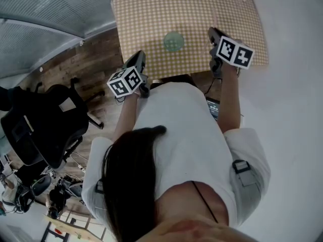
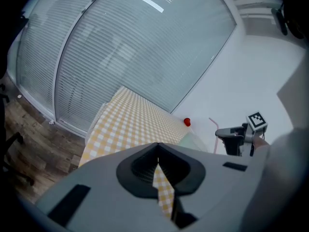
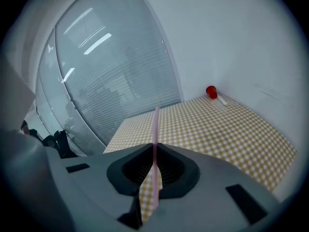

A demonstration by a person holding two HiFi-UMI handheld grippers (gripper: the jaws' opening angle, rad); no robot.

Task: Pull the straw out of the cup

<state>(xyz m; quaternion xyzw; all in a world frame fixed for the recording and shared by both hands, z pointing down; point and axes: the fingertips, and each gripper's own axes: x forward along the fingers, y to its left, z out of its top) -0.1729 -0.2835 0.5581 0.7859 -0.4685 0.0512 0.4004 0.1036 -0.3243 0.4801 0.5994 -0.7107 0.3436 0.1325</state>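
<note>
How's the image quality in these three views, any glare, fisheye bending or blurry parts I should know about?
Head view: even, soft light, strong fisheye that bows the checked tablecloth; the hair up close is soft. Left gripper view: dark corners, bright streaks glaring on the glass wall. Right gripper view: similar glare streaks, yet the pink straw in the right gripper reads sharp.

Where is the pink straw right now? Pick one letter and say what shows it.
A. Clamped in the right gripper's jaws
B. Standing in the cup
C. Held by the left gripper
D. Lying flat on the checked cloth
A: in the right gripper view the pink straw runs up from between the jaws of the right gripper, which are closed on it; in the head view the cup stands apart from that gripper.
</note>
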